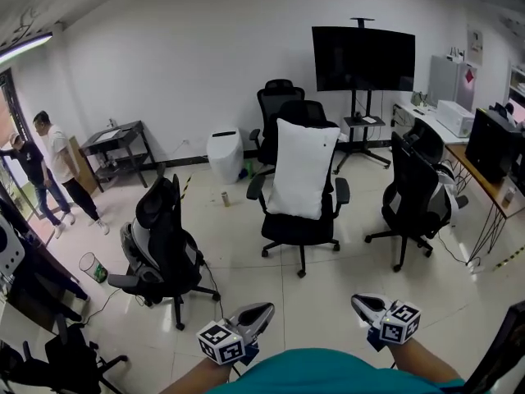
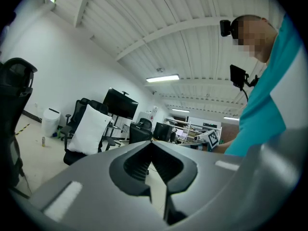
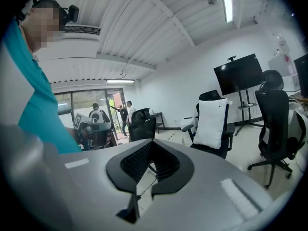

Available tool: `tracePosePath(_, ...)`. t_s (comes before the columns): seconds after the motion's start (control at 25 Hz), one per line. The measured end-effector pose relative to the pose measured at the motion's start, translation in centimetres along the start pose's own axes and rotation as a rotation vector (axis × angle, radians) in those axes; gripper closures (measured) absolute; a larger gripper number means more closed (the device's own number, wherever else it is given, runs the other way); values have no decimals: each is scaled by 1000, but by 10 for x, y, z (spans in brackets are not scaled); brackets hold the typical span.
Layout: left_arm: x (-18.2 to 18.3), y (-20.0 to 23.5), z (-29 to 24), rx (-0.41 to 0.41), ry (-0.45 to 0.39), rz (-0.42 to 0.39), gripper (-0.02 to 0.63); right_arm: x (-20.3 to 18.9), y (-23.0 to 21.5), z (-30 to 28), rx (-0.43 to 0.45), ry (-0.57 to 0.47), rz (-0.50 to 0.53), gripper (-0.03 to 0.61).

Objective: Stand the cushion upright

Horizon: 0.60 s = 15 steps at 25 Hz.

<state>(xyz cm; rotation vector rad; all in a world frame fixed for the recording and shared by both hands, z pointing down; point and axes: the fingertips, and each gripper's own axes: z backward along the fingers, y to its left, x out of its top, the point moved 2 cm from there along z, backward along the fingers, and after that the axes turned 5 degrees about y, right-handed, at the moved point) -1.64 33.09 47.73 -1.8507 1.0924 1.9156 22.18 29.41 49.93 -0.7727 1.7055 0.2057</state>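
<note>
A white cushion (image 1: 302,169) stands upright on the seat of a black office chair (image 1: 300,230), leaning against its backrest, in the middle of the room. The cushion is also visible in the left gripper view (image 2: 89,129) and in the right gripper view (image 3: 211,123). My left gripper (image 1: 264,309) and right gripper (image 1: 359,301) are held low and close to my body, well short of the chair. Both have their jaws shut with nothing between them. The left gripper (image 2: 153,144) points past the cushion's right side. The right gripper (image 3: 151,143) points left of the cushion.
A second black chair (image 1: 164,245) stands front left and a third (image 1: 414,199) to the right by a desk (image 1: 484,175). A TV on a stand (image 1: 362,60), a white bin (image 1: 224,154) and a black side table (image 1: 119,148) line the back wall. Two people (image 1: 45,167) stand at the left doorway.
</note>
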Motion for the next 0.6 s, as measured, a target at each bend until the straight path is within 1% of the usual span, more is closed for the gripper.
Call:
tracePosePath(0.12, 2, 11, 13, 15, -19, 23, 601, 4, 7, -8, -6, -6, 4, 578)
tracePosePath(0.32, 4, 19, 16, 14, -37, 34, 601, 6, 8, -11, -10, 3, 12, 578)
tracePosePath(0.6, 0, 15, 16, 0, -30, 38, 601, 8, 10, -9, -15, 2, 19, 578)
